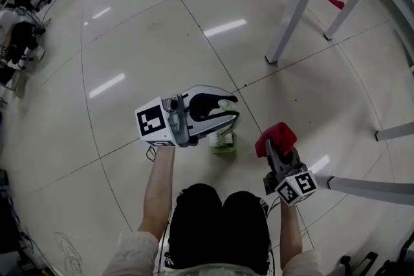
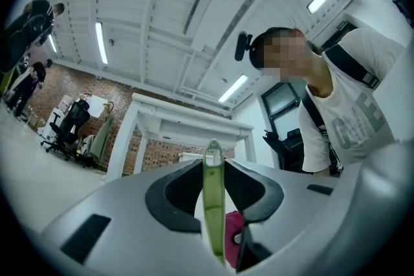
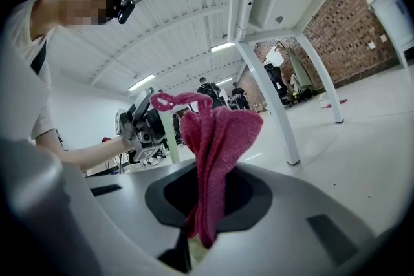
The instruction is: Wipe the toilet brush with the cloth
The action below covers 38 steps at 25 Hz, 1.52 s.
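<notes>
Pinches the toilet brush [image 2: 213,203] by its thin green handle between the fingers of the left gripper [image 1: 228,112], with the brush's pale green lower part [image 1: 224,141] down near the tiled floor [image 1: 129,42]. Clamps a bunched red cloth [image 1: 277,134] between the fingers of the right gripper [image 1: 275,148], just right of the brush and apart from it. Leaves a white desk leg [image 1: 294,6] well beyond the brush.
</notes>
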Motion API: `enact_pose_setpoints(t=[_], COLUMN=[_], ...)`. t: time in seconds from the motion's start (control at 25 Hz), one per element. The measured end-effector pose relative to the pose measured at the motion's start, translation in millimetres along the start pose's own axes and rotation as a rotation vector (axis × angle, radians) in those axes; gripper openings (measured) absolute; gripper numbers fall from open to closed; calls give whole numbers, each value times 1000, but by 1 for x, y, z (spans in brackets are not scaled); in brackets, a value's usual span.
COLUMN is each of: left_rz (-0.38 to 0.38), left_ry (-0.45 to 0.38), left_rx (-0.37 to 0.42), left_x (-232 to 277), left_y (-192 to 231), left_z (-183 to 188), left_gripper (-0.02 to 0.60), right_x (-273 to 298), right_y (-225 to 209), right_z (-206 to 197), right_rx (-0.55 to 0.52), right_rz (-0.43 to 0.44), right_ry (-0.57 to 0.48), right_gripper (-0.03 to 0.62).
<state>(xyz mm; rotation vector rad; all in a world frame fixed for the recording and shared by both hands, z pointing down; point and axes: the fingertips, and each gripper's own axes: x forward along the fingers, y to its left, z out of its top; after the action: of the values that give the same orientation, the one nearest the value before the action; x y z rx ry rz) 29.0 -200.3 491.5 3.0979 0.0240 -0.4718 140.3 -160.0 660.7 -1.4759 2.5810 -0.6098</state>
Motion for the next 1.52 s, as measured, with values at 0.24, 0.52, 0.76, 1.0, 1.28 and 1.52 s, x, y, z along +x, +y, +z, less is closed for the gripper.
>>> enact_pose_setpoints(t=[0.24, 0.52, 0.76, 1.0, 1.28, 1.52], left_rz=[19, 59, 170, 629, 1073, 1074], left_ry=[88, 33, -46, -86, 87, 57], left_rx=[-69, -139, -161, -15, 67, 62], left_x=[-8, -19, -21, -71, -135, -131], left_y=[-4, 3, 5, 29, 33, 33], left_z=[-48, -70, -44, 9, -24, 19], left_gripper=[109, 109, 188, 17, 3, 4], right_x=[-4, -13, -14, 6, 39, 54], right_y=[4, 1, 5, 16, 6, 30], right_z=[-10, -17, -6, 32, 44, 94], right_rx=[-4, -3, -11, -29, -35, -82], right_rz=[14, -8, -11, -3, -173, -178], right_ry=[12, 25, 23, -43, -53, -64], right_gripper=[31, 31, 31, 31, 31, 31])
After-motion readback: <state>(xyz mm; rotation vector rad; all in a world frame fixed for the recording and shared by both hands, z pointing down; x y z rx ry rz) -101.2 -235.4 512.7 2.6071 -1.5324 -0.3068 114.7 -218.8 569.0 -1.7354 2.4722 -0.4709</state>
